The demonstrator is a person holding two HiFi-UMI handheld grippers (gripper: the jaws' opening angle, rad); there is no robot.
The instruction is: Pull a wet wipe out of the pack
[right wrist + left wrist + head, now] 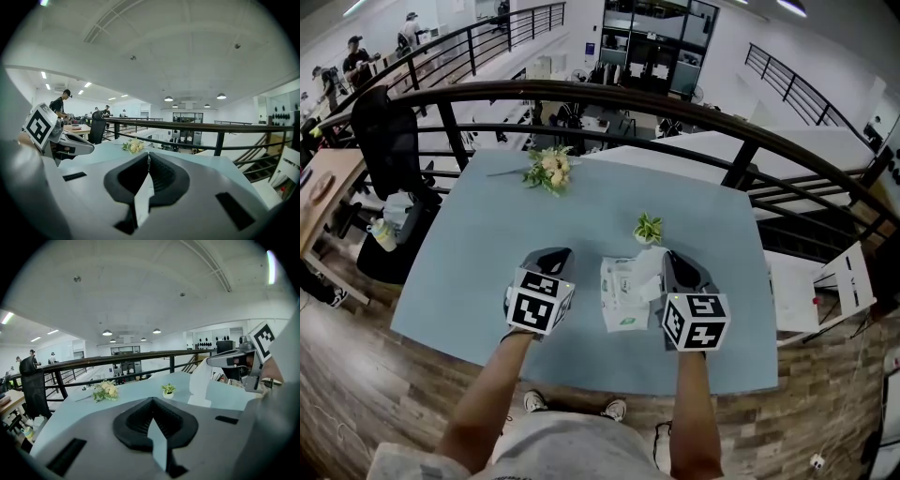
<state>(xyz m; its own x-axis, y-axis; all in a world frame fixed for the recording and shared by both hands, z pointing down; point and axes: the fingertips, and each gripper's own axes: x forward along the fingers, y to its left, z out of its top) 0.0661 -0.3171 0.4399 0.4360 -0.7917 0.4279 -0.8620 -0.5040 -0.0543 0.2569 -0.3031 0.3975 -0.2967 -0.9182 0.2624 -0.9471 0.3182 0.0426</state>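
Grey-blue table (469, 281). L gripper (551, 255): jaws together, nothing btwn. Centre: wipe pack (623, 309), top partly hidden by white wet wipe (645, 274) rising from it; print illegible. R gripper (670, 258): jaws clamped on wet wipe; grip pt hidden in head view.

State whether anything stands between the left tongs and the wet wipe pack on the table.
Nothing visible does. Only bare table lies between the left tongs and the pack. The right tongs, shut on the wipe pulled up from it, are on the pack's far side.
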